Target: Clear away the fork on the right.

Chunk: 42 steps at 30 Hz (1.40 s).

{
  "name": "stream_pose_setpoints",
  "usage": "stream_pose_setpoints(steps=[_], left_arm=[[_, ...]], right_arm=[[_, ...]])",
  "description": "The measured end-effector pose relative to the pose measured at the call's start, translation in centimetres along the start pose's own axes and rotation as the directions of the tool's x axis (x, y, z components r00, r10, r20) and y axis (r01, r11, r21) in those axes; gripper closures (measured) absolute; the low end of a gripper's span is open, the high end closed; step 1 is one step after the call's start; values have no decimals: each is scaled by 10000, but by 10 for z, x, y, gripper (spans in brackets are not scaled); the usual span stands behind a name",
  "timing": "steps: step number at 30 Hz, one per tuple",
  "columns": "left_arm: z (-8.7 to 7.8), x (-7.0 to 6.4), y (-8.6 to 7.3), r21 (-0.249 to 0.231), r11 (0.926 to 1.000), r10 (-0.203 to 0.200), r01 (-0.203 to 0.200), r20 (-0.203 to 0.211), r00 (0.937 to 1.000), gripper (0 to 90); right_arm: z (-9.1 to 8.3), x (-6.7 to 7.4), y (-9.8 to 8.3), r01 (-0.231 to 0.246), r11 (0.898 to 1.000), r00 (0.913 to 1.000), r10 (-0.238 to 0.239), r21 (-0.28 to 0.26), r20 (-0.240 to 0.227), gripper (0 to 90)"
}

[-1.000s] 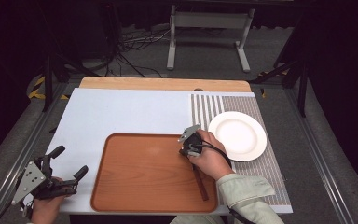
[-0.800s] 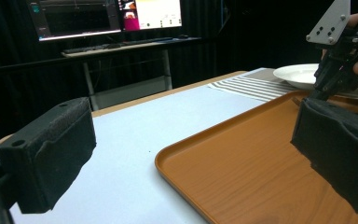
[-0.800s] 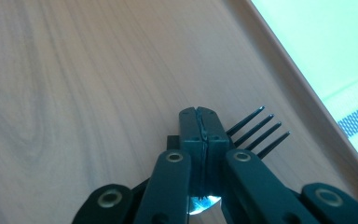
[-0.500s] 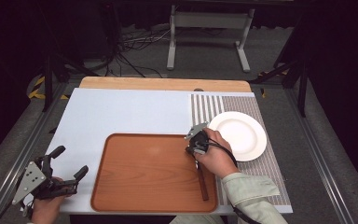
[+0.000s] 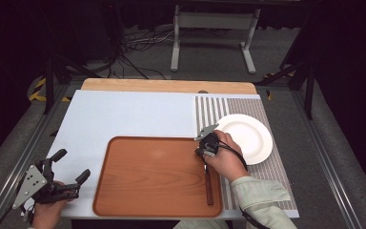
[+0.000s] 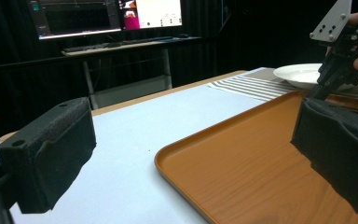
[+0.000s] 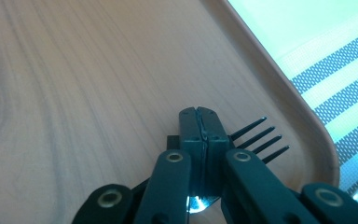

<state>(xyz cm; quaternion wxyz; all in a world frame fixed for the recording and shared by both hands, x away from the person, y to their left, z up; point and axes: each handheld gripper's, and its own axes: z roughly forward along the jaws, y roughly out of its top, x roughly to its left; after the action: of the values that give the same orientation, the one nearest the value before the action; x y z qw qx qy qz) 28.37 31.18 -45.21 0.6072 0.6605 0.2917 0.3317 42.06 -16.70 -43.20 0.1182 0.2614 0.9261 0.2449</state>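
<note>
The fork [image 7: 256, 137] is lying in the wooden tray [image 5: 143, 186], at its right edge near the plate-side corner, tines poking out past the right gripper [image 7: 201, 122], whose jaws are pressed fully together over it. That hand has been drifting from mid-tray toward the white plate [image 5: 250, 138] over the last second, so the fork looks headed there. The tray lip is sitting right beside the tines. The left gripper [image 5: 64, 174] is idling wide open, holding nothing, off the tray's left side.
</note>
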Motion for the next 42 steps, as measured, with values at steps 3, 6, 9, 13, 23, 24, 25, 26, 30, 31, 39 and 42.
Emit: stream_pose_setpoints(steps=[3, 6, 9, 13, 23, 24, 25, 26, 30, 31, 39, 42], left_arm=[[0, 0, 0, 6, 10000, -12, 12, 0, 10000, 4], [0, 0, 0, 6, 10000, -5, 5, 2, 10000, 4], [0, 0, 0, 6, 10000, -1, 1, 2, 10000, 4], [0, 0, 0, 6, 10000, 5, -5, 5, 10000, 4], [-1, 1, 0, -16, 10000, 13, -13, -10, 10000, 4], [-1, 1, 0, -7, 10000, -15, 15, -18, 10000, 4], [-1, 1, 0, -20, 10000, -25, 25, -47, 10000, 4], [-1, 1, 0, -20, 10000, -25, 25, -47, 10000, 4], [-1, 0, 0, 0, 10000, -13, 13, -24, 10000, 4], [-1, 0, 0, -3, 10000, -16, 16, -17, 10000, 4], [-1, 0, 0, -15, 10000, -31, 31, -36, 10000, 4], [-2, 0, 0, -43, 10000, -29, 29, -82, 10000, 4]], right_arm=[[0, 0, -1, -43, 10000, 10000, 43, -13, 23, 900], [0, -1, 0, -7, 10000, 10000, 7, 5, 14, 900], [-1, -1, 0, 59, 10000, 10000, -59, -3, -28, 899], [-4, 0, 1, 46, 9999, 10000, -47, -155, -57, 881], [-30, 6, 11, 609, 9882, 9980, -581, -1405, 237, 419], [-32, 7, 11, 651, 9856, 9978, -620, -1563, 247, 375], [-34, 7, 11, 679, 9830, 9976, -647, -1704, 240, 339], [-34, 7, 11, 679, 9830, 9976, -647, -1704, 240, 339], [-47, 9, 11, 690, 9710, 9974, -629, -2289, 340, 245], [-49, 10, 10, 643, 9690, 9977, -577, -2385, 348, 235], [-69, 11, 5, 945, 9424, 9950, -790, -3208, 610, 170], [-78, 10, -1, 933, 9300, 9947, -718, -3556, 731, 169]])
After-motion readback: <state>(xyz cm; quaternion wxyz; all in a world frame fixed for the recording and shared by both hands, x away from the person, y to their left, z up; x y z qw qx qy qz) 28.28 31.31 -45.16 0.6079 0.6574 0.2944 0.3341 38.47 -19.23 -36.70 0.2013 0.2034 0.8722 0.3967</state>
